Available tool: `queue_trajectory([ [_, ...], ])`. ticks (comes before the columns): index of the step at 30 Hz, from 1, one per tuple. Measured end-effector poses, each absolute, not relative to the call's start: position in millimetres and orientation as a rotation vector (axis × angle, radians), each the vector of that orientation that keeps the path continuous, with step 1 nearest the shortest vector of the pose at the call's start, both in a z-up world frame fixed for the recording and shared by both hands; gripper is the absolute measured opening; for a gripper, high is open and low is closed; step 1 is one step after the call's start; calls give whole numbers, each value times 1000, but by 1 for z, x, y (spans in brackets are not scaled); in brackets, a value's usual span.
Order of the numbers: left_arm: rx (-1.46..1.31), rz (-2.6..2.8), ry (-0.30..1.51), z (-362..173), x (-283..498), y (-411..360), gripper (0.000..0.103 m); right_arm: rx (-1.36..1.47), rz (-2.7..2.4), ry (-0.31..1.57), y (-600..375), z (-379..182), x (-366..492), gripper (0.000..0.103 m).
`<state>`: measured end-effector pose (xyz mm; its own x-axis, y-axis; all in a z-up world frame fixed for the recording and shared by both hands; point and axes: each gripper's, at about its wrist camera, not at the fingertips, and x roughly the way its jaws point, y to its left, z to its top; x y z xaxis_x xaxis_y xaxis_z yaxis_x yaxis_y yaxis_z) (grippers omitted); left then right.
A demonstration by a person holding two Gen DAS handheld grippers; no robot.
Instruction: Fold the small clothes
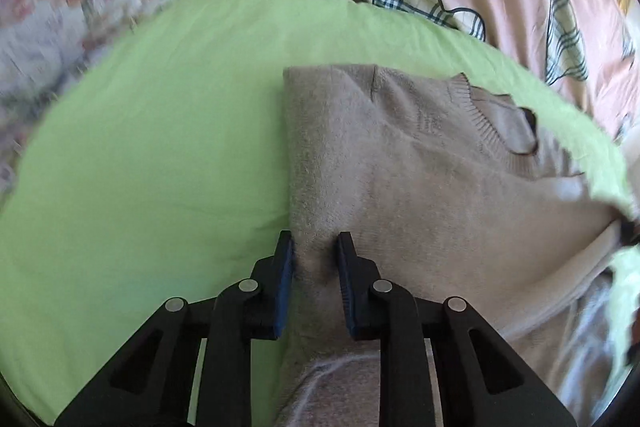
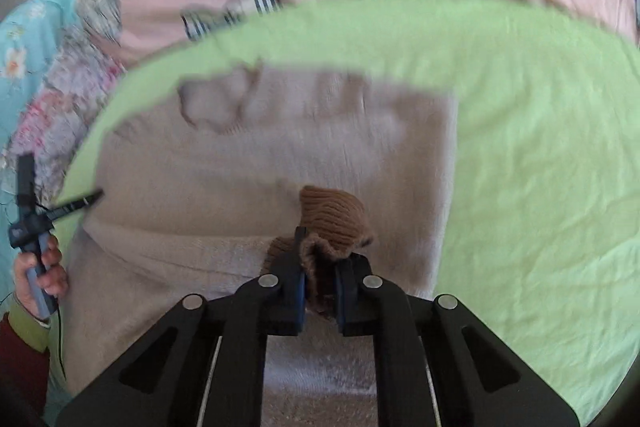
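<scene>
With both grippers' jaws clamped on the beige knitted sweater [image 1: 400, 163], left gripper [image 1: 315, 247] and right gripper [image 2: 320, 259] should carry the hem level across the lime-green sheet [image 1: 160, 147].

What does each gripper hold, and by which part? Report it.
The left gripper pinches the sweater at its folded side edge. The right gripper is shut on its brown ribbed cuff.

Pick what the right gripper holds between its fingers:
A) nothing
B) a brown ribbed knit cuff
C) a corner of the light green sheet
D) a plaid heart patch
B: in the right wrist view the right gripper pinches the brown ribbed knit cuff above the beige knit sweater.
</scene>
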<state>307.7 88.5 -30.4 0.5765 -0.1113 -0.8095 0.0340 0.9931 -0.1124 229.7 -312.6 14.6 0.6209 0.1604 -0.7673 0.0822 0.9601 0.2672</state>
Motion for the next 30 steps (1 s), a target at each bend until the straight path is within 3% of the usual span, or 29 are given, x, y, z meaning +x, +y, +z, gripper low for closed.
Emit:
queue_trajectory([
  [5,-31,-23,944,-36,303,87,27,167,-26,1014,-306,-22,234,14],
  [7,-33,-24,946,-32,296,90,29,140,-61,1071,-306,-37,228,24],
  [12,-20,-49,949,-19,255,95,29,219,-69,999,-310,-13,186,27],
  [19,-112,-116,1006,-21,170,108,39,370,26,928,-297,7,114,43],
  [30,-200,-150,1062,-40,50,131,52,491,42,914,-298,-10,23,45],
])
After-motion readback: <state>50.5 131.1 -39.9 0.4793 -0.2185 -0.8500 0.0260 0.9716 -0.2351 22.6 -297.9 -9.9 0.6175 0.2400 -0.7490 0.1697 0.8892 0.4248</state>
